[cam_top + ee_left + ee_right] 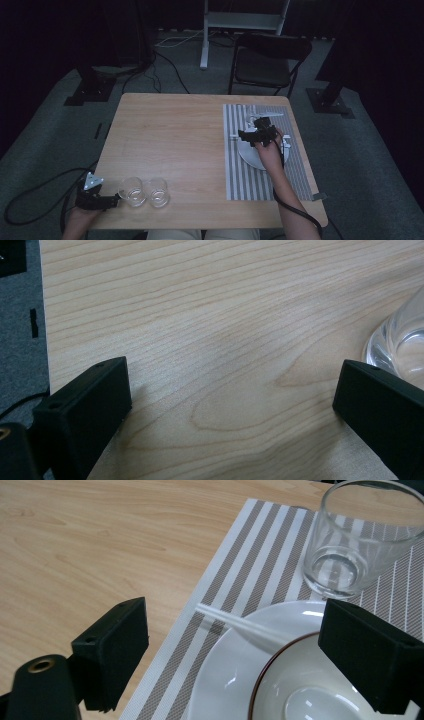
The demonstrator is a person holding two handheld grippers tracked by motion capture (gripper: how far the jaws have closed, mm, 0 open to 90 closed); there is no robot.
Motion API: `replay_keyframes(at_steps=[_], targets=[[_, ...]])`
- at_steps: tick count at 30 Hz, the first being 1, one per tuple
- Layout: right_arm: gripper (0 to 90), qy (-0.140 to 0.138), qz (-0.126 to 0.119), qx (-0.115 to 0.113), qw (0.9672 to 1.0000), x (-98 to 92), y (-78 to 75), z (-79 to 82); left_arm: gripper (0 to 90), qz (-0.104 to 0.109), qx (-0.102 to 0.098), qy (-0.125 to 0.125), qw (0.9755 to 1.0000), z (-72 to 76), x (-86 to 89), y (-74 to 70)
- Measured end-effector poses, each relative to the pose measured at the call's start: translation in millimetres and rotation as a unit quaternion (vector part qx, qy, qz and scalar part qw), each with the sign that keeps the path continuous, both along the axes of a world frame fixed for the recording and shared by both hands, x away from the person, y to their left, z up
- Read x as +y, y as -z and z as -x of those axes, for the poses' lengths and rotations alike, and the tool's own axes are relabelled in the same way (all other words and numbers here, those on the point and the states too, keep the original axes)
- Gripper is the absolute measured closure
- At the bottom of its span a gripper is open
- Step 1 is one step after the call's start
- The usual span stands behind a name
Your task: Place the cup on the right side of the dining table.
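Resting at the lower left of the high view, the left gripper [114, 200] lies on the wooden table [170, 140] beside two clear glasses [145, 192] that stand side by side near the bottom edge. In the left gripper view its black jaws are spread wide over bare wood, and the curved base of one glass [397, 347] shows at the right edge of the frame, just beside the right jaw; I cannot tell whether they touch.

At the right of the high view a grey-and-white striped placemat [240, 175] runs from the upper middle to the lower right of the tabletop. The right gripper [245, 136] hovers over the white plate [247, 155] on it. In the right gripper view its jaws are spread apart with nothing between them. A white plate [225, 670] sits at the bottom centre, a brown-rimmed bowl [295, 700] rests on it, and a white utensil handle [235, 622] lies across the plate's rim. A clear tumbler [355, 540] stands upright on the placemat [250, 565] at the upper right.

A black chair [270, 60] stands beyond the table.
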State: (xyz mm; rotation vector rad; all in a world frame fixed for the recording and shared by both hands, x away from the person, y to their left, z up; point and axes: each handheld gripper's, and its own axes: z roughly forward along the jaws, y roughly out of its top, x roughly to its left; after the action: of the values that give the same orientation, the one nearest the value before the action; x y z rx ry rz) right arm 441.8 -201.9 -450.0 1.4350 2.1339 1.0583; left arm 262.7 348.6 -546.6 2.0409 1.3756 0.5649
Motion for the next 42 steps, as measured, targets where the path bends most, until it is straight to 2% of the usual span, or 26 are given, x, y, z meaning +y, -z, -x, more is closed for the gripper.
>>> replay_keyframes(at_steps=[3,7,13,19,25,33,35,39,42], targets=[[12.1,-0.006,-0.006,0.0,1.0,0.1,0.3,4.8,2.5,0.0,0.0,0.0,1.0,0.0,0.0,0.0],[12.1,-0.021,-0.018,-0.011,0.9996,0.8,1.0,21.5,2.5,0.0,0.0,0.0,1.0,0.0,0.0,0.0],[12.2,-0.035,-0.021,-0.015,0.9991,1.8,6.7,40.4,2.5,0.0,0.0,0.0,1.0,0.0,0.0,0.0],[12.2,-0.045,-0.04,-0.02,0.998,-3.3,11.1,59.3,2.5,0.0,0.0,0.0,1.0,0.0,0.0,0.0],[12.2,-0.046,-0.047,-0.024,0.9975,-10.5,15.6,78.4,2.4,0.0,0.0,0.0,1.0,0.0,0.1,0.0],[12.2,-0.041,-0.051,-0.017,0.9977,-22.4,26.5,94.7,2.5,0.0,0.0,0.0,1.0,0.0,0.0,0.0],[13.0,-0.042,-0.061,-0.015,0.9971,-28.8,31.0,103.2,2.5,0.0,0.0,0.0,1.0,0.0,0.1,0.0],[13.0,-0.042,-0.063,-0.019,0.9969,-34.5,34.3,111.4,2.5,0.0,0.0,0.0,1.0,0.0,0.0,0.0],[13.0,-0.038,-0.062,-0.014,0.9973,-42.2,40.5,119.8,2.5,0.0,0.0,0.0,1.0,0.0,0.0,0.0]])
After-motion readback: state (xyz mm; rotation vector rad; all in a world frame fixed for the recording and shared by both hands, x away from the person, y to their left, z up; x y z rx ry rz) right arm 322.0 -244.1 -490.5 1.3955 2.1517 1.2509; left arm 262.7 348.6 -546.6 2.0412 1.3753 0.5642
